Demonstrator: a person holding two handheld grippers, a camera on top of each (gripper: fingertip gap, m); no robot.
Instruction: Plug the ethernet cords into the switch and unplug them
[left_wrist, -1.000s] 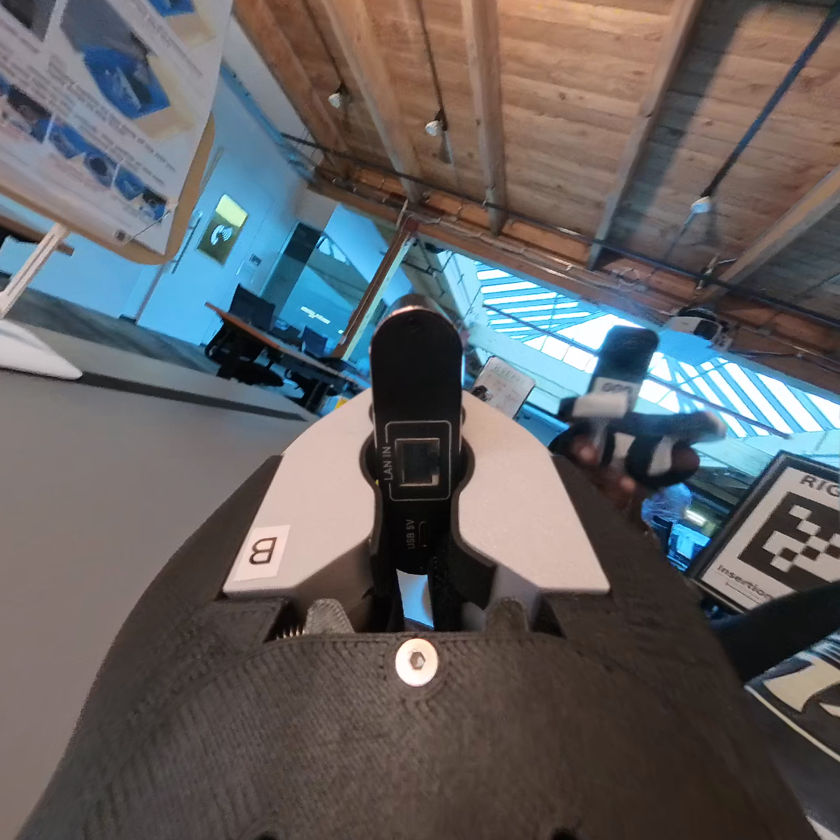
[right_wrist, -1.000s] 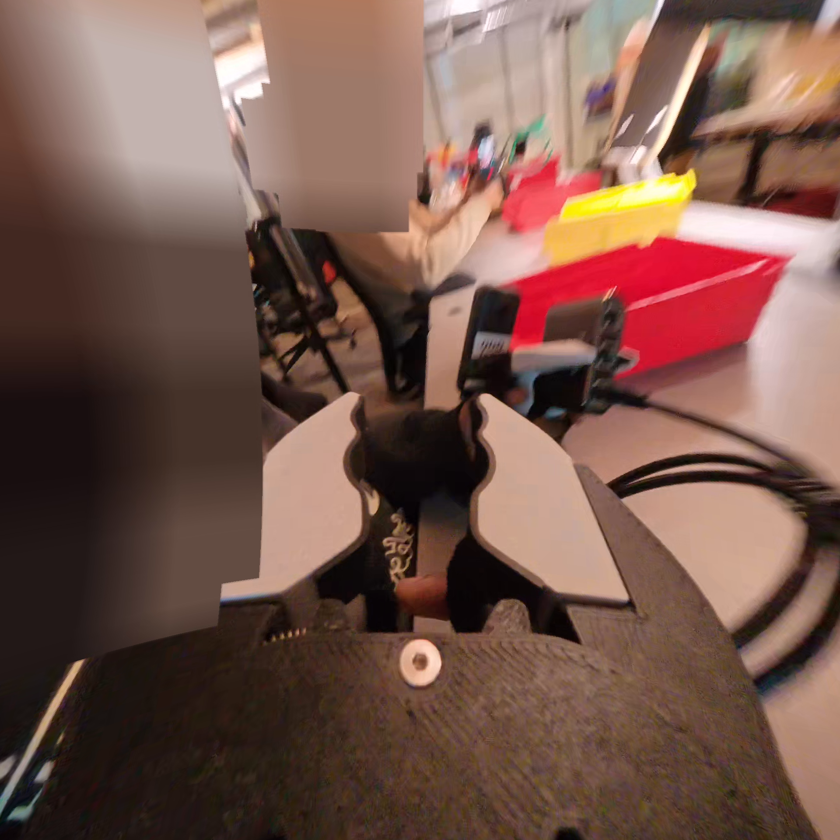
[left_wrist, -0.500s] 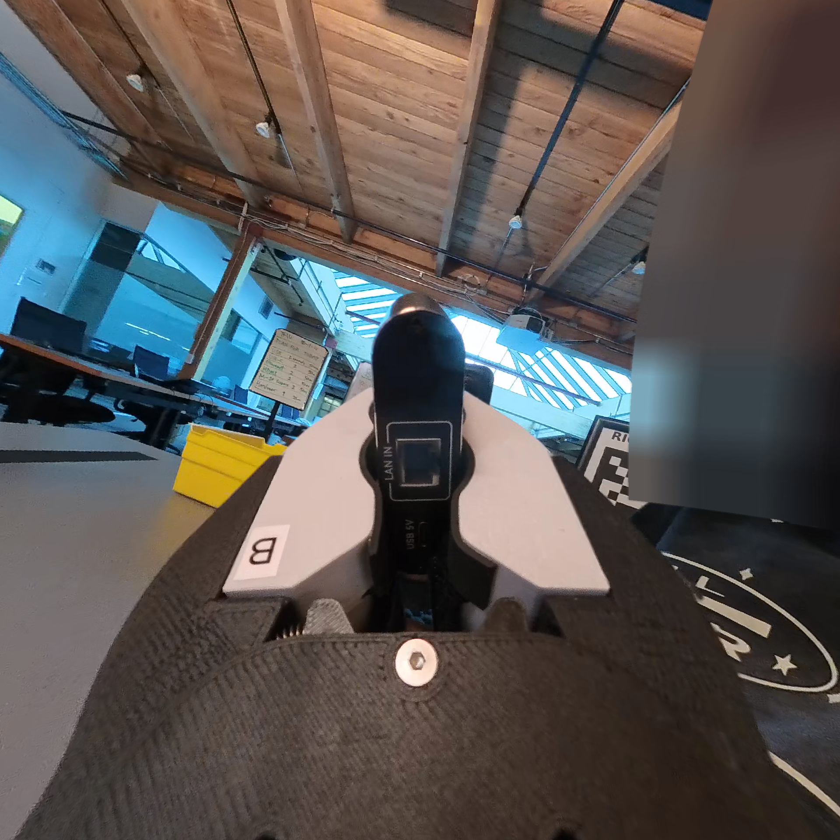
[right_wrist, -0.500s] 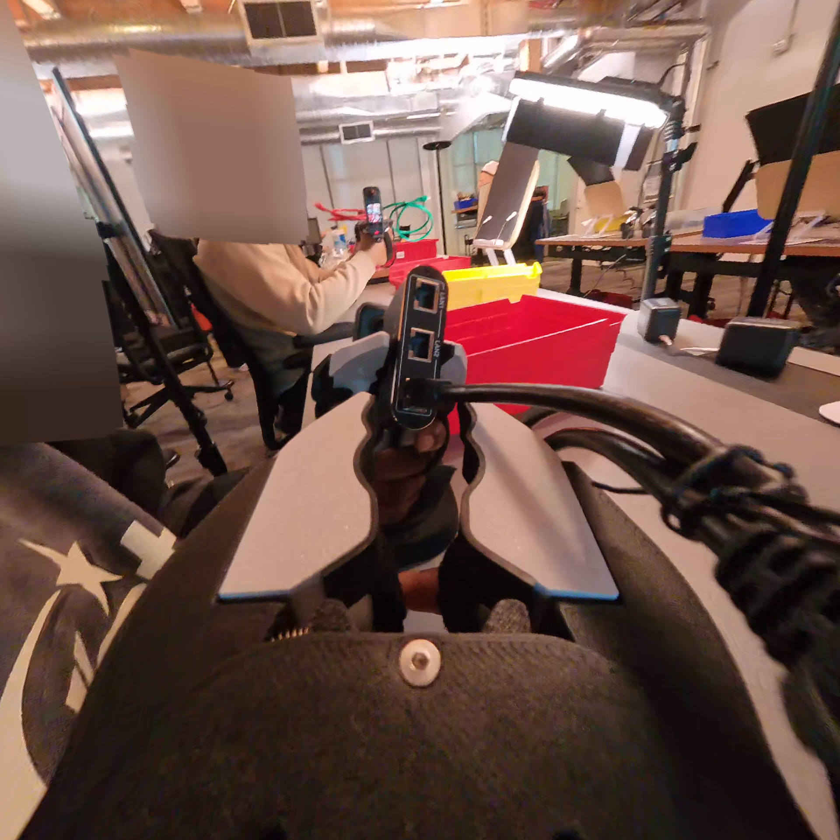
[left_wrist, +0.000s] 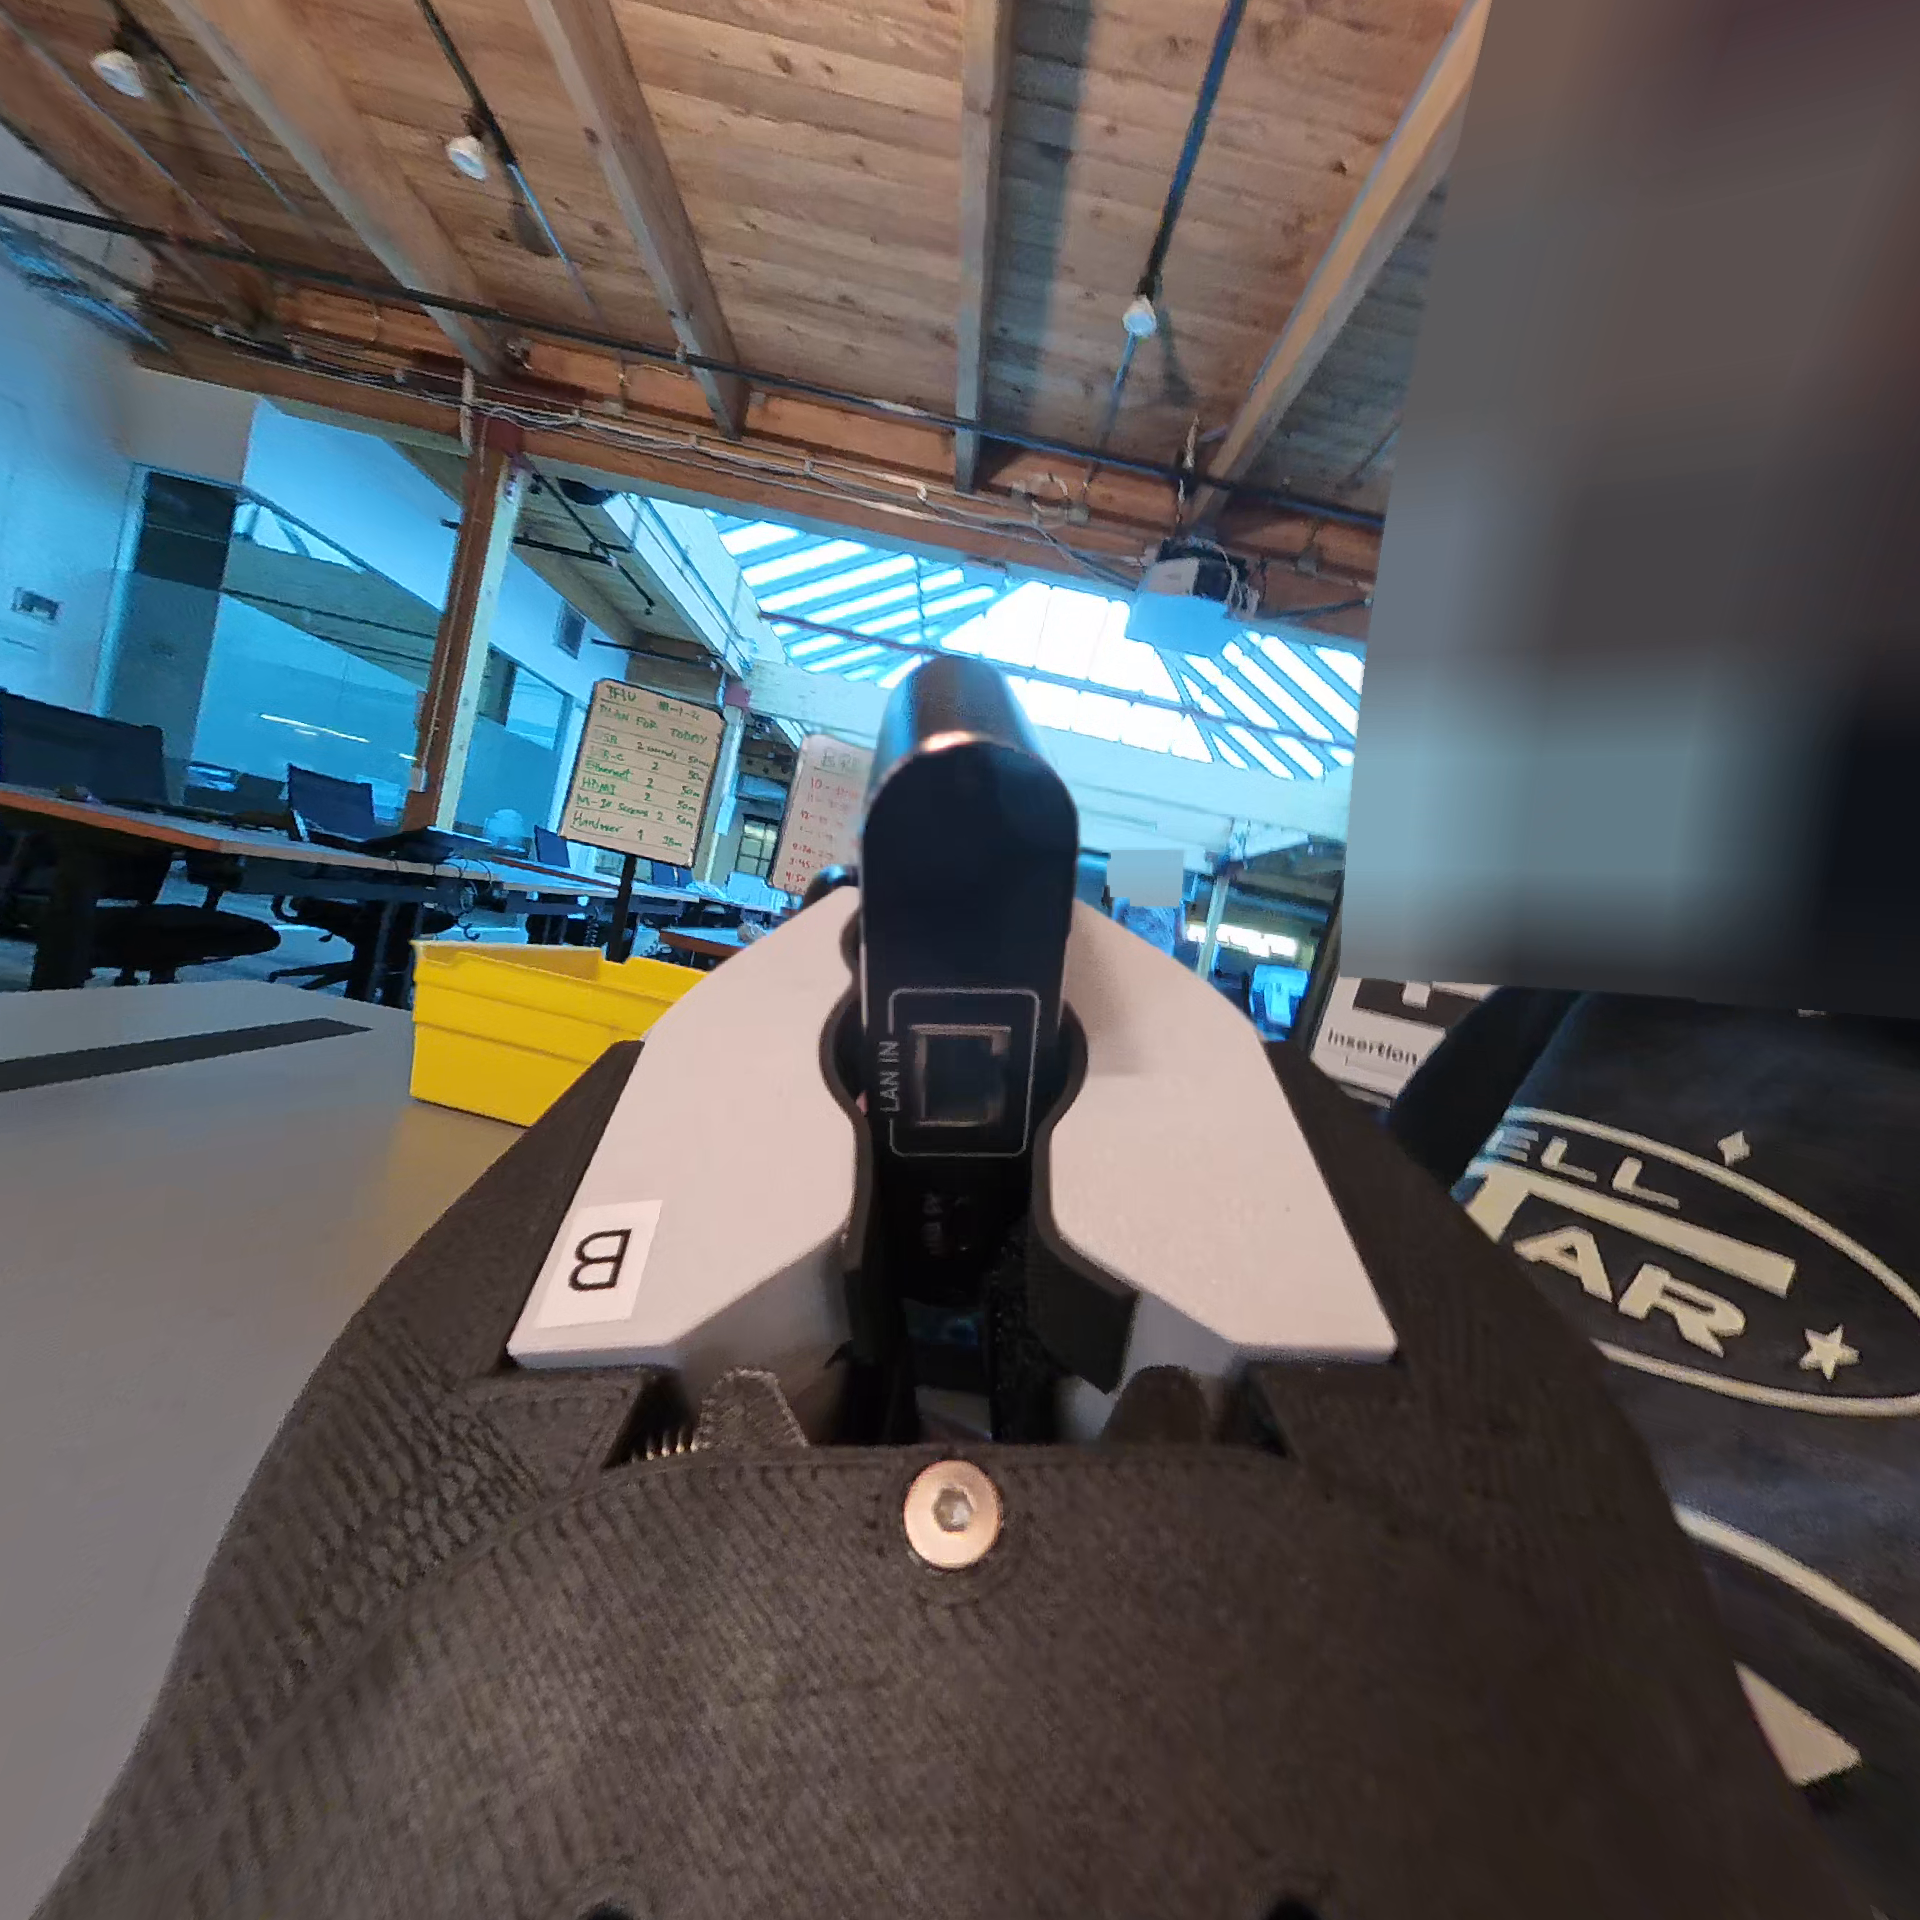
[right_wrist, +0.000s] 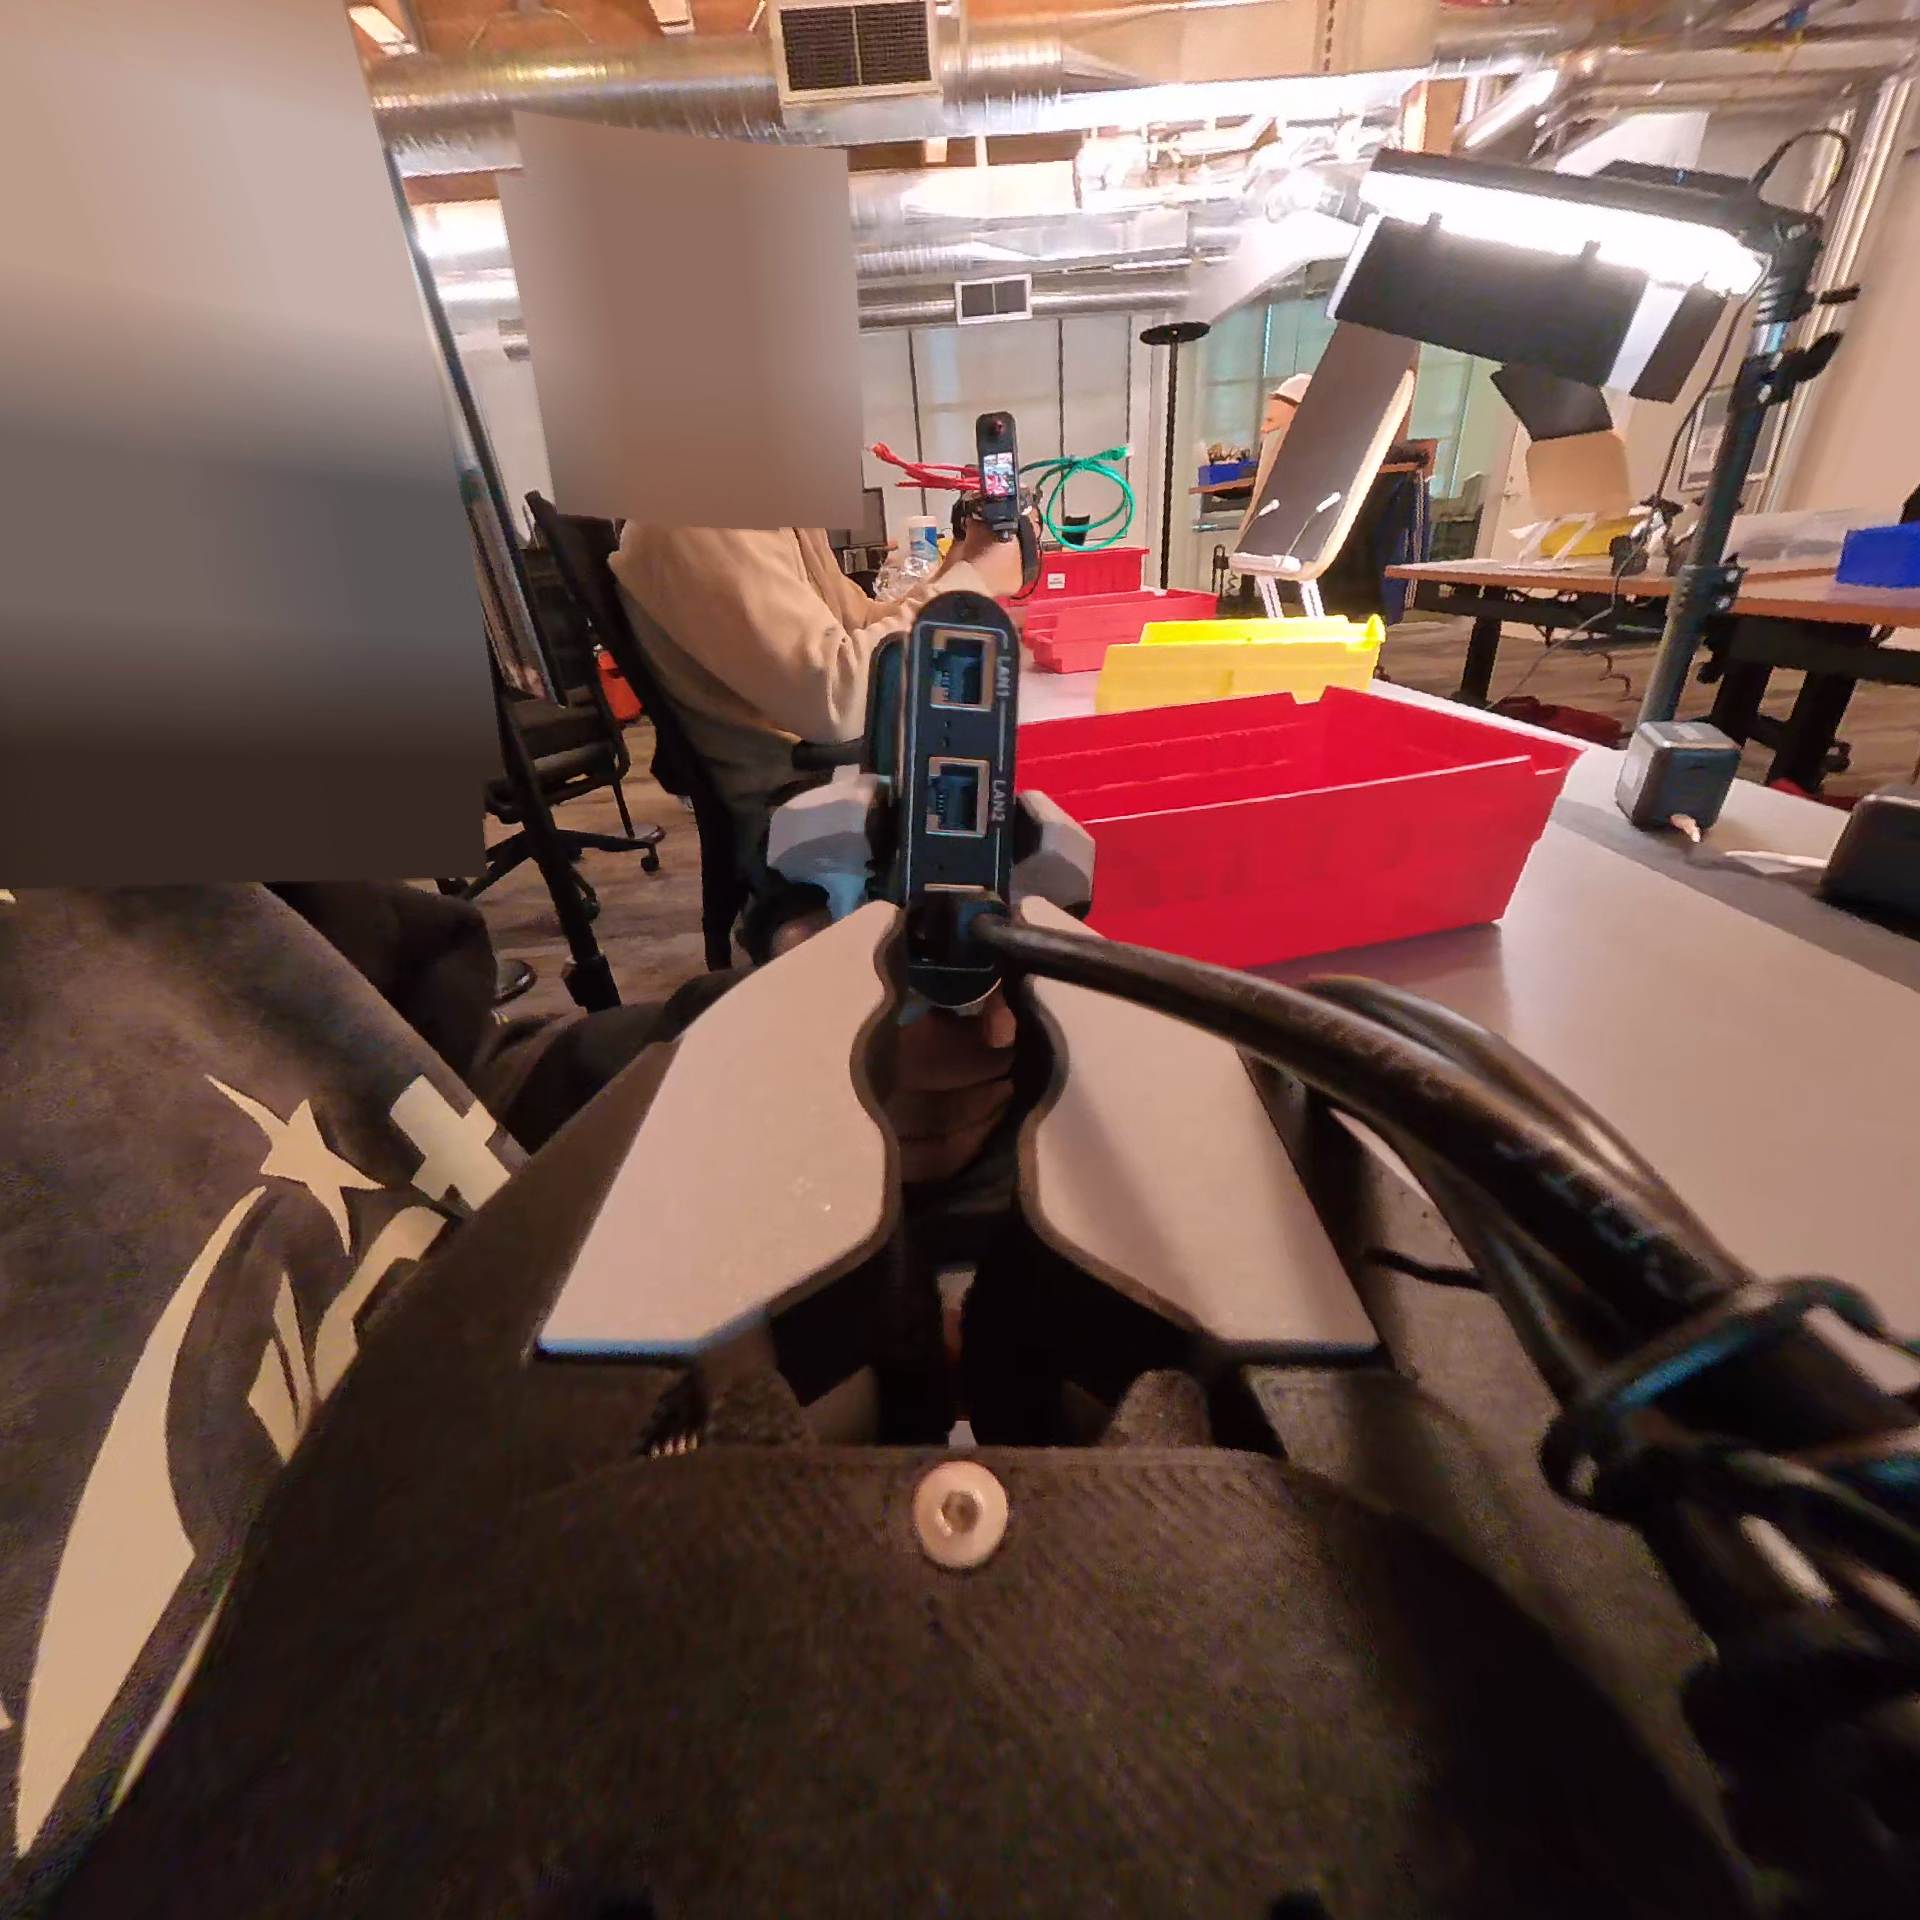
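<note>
My left gripper (left_wrist: 961, 914) is shut on a small black switch (left_wrist: 961, 1039) and holds it upright off the table, with a single empty port facing the camera. In the right wrist view the same switch (right_wrist: 956, 748) shows its other face with two empty ports, clamped between the left gripper's grey fingers (right_wrist: 821, 831). A thick black ethernet cord (right_wrist: 1299, 1049) is plugged in below those ports and bends away to the right over my right finger. My right gripper (right_wrist: 954, 920) has its tips closed narrowly around the cord's plug at the switch.
A red bin (right_wrist: 1299, 821) and a yellow bin (right_wrist: 1236, 649) stand on the grey table (right_wrist: 1662, 987), with a black adapter (right_wrist: 1678, 774) at the right. A seated person in a beige top (right_wrist: 748, 623) is behind. Another yellow bin (left_wrist: 499, 1018) shows on the left. Both grippers' tips are close together, under 4 cm apart.
The left gripper swung round and tilted up with the switch. The right gripper came up to the switch, where the cord is plugged in, and its jaws narrowed around the plug.
</note>
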